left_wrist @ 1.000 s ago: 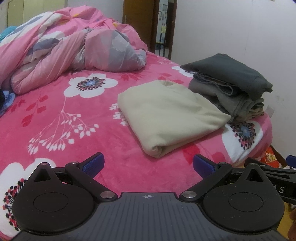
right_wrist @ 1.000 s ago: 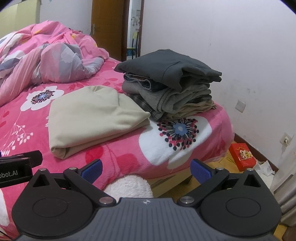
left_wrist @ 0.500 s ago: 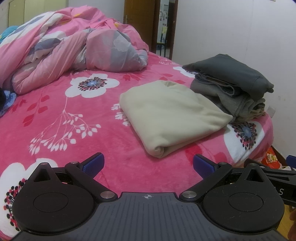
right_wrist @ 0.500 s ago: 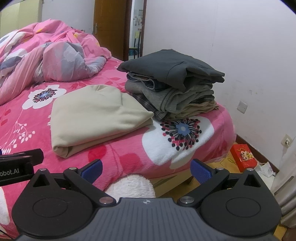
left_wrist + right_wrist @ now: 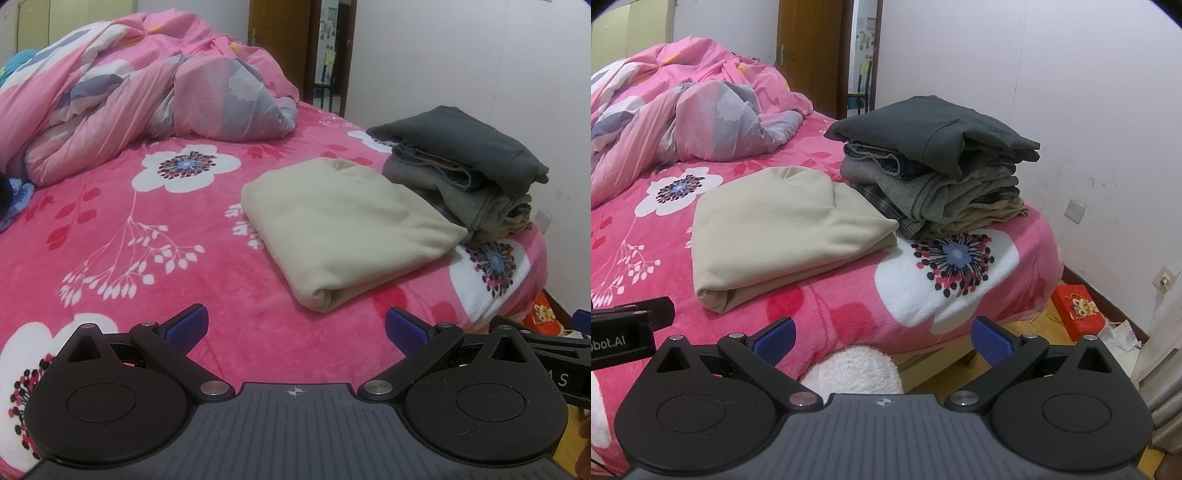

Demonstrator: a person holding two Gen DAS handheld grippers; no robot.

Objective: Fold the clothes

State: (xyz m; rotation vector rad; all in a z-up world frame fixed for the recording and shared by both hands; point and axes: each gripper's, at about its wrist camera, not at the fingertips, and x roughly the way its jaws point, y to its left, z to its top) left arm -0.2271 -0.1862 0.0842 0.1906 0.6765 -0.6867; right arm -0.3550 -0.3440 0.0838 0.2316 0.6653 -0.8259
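Note:
A folded beige garment (image 5: 347,232) (image 5: 783,229) lies flat on the pink flowered bed (image 5: 147,236) (image 5: 849,306). Right beside it, near the bed's corner, stands a pile of folded clothes (image 5: 465,177) (image 5: 938,166) with a dark grey piece on top. My left gripper (image 5: 295,326) hovers open over the bed's near edge, short of the beige garment, with nothing between its blue pads. My right gripper (image 5: 882,336) is open too, held off the bed's edge over the floor, empty.
A crumpled pink and grey duvet (image 5: 140,99) (image 5: 683,118) fills the far left of the bed. A white wall (image 5: 1052,92) runs close on the right. A red box (image 5: 1076,308) lies on the floor; something white and fluffy (image 5: 857,369) sits below the bed's edge.
Both views have shifted only slightly, the bed and clothes drifting a little in frame. The clothes have not moved and both grippers have stayed open.

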